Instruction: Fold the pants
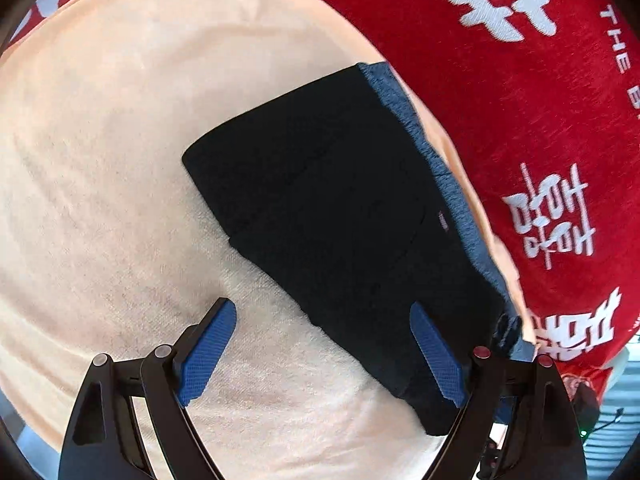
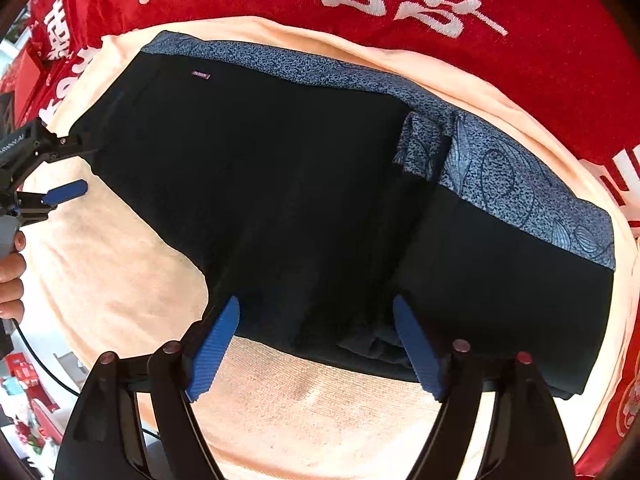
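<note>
Left gripper [image 1: 323, 354] wide open, empty, over folded black pants with blue patterned waistband [image 1: 320, 200]; right gripper [image 2: 316, 346] wide open, straddling pants edge, peach towel [image 2: 300, 412] beneath.

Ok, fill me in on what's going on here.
A person with a gripper in each hand is folding black pants with a blue patterned waistband, laid on a peach towel over a red blanket. The pants already lie folded into a compact shape. The left gripper and right gripper are both open at the near edge of the pants, gripping nothing.
</note>
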{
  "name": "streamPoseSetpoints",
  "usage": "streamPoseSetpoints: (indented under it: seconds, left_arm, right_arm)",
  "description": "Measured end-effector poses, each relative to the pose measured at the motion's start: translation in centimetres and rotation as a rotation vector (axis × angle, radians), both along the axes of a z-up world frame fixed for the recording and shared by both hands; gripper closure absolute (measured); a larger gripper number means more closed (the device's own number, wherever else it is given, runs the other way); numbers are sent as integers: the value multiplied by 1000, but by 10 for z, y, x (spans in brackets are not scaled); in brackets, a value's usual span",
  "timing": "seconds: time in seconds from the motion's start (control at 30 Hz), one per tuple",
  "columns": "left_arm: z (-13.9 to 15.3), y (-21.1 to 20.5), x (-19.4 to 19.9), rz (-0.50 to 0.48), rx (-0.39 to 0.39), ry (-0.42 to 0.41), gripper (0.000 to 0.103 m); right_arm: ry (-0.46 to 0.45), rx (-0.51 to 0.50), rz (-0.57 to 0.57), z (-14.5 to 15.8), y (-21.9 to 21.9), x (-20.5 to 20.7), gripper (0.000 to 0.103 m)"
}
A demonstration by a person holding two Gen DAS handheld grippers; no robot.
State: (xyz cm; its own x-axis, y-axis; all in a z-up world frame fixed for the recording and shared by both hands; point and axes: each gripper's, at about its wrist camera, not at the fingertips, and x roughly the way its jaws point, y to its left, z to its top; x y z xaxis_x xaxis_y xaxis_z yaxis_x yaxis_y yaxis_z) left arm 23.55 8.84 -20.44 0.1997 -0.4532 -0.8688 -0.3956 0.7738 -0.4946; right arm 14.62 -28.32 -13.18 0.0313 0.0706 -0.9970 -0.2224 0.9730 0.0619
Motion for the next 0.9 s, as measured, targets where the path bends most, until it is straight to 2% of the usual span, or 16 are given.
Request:
streamPoseSetpoints:
  seconds: [0.07,0.13,0.23,0.27,0.3,0.33,0.5,0.57,0.63,0.67,0.73,0.77,0.83,0.9]
  left_arm:
    - [-2,3,6,1,-57,-32,14]
    - [3,4,11,0,-85,-55,14]
    - [-5,10,11,33,-128,-75,13]
    - [-8,15,9,54,-149,-91,12]
    - [-11,19,6,75,-189,-118,4]
    - [-12,16,4,95,-214,-139,2]
    - [-10,6,6,132,-172,-178,2]
    - [-2,-4,13,133,-188,-184,2]
    - [14,-9,20,103,-213,-265,2]
    - [18,-14,23,68,-199,-291,2]
    - [11,-22,28,22,-137,-267,2]
    - [-2,-23,31,23,-119,-217,2]
    - [-20,-19,31,76,-139,-166,2]
    - [-15,-18,31,108,-128,-159,2]
  right_arm:
    - [3,-4,2,-1,1,1,21]
    - [4,-6,2,-1,1,2,21]
    - [7,-9,0,-2,2,3,21]
    - [7,-10,-1,-1,3,2,21]
    - [7,-10,-1,-1,3,3,21]
    - [7,-9,0,-1,3,3,21]
    - [1,-5,-2,-1,2,1,21]
    - [1,-6,-1,-1,2,1,21]
    - [1,-3,-1,-1,2,0,21]
    - [0,-3,0,-1,1,-1,21]
    - [-2,-4,2,-1,2,-1,21]
    - [-1,-6,2,-1,1,-1,21]
    - [3,-9,4,0,1,0,21]
    - [6,-4,2,1,1,0,21]
